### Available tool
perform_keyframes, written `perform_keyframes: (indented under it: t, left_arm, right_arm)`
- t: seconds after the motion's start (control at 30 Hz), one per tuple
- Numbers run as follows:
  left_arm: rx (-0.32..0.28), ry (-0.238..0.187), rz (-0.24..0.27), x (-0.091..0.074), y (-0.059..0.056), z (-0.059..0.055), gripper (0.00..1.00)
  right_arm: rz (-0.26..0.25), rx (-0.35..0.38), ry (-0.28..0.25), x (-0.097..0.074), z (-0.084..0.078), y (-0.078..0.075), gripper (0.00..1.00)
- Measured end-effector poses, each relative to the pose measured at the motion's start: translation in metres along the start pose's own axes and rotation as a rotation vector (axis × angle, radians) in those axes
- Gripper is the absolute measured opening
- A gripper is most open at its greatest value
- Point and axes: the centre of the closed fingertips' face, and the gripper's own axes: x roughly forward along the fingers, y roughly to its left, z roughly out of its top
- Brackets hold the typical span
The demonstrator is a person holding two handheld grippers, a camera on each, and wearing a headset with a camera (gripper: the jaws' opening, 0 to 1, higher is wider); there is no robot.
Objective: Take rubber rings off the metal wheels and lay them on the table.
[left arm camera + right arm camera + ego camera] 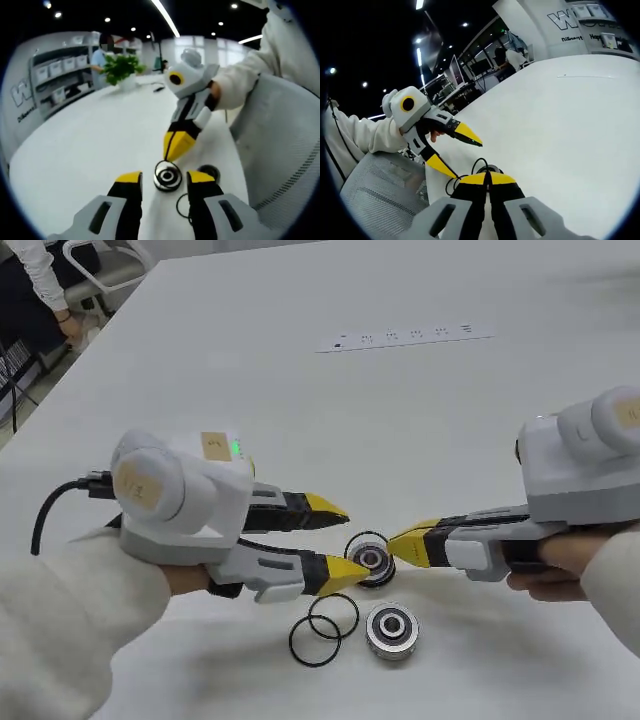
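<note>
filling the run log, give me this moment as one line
left gripper: open, jaws beside wheel | right gripper: shut on rubber ring | table: two loose rings, second wheel

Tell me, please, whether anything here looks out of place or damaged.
Nothing stands out. Two loose rings lie overlapping on the table beside a bare wheel. The right hand-held gripper pinches a third ring part-way off the other wheel, as the task intends.

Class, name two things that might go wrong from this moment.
1. The left gripper is open beside the wheel, so a pull by the right gripper, shut on the ring, may drag the wheel along.
2. If the ring slips from the shut jaws, it may snap back or fly off.
</note>
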Motion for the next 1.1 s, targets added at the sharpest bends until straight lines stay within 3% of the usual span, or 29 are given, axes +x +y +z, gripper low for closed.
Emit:
perform_keyframes:
  t: [0.23, 0.5, 0.7, 0.87, 1.0, 1.1]
  left_arm:
    - [-0.030, -0.013, 0.013, -0.019, 0.000, 0.005, 0.53]
    - [-0.033, -0.039, 0.068, -0.042, 0.003, 0.010, 0.59]
    - [-0.045, -0.057, 0.096, -0.052, 0.004, 0.015, 0.69]
    - [-0.050, -0.061, 0.092, -0.060, -0.003, 0.014, 0.76]
    - [-0.068, -0.056, 0.093, -0.066, -0.008, 0.008, 0.88]
    - [-0.084, -0.057, 0.100, -0.075, -0.010, 0.002, 0.88]
  right_arm:
    - [-0.002, -0.004, -0.015, -0.004, 0.006, 0.001, 0.00]
    - [-0.002, -0.003, -0.028, -0.006, 0.010, 0.003, 0.00]
    - [0.003, -0.005, -0.033, -0.008, 0.013, 0.007, 0.00]
    - [0.011, -0.006, -0.038, -0.009, 0.017, 0.011, 0.00]
    - [0.014, -0.004, -0.038, -0.009, 0.019, 0.014, 0.00]
    - [0.022, -0.003, -0.034, -0.009, 0.019, 0.017, 0.00]
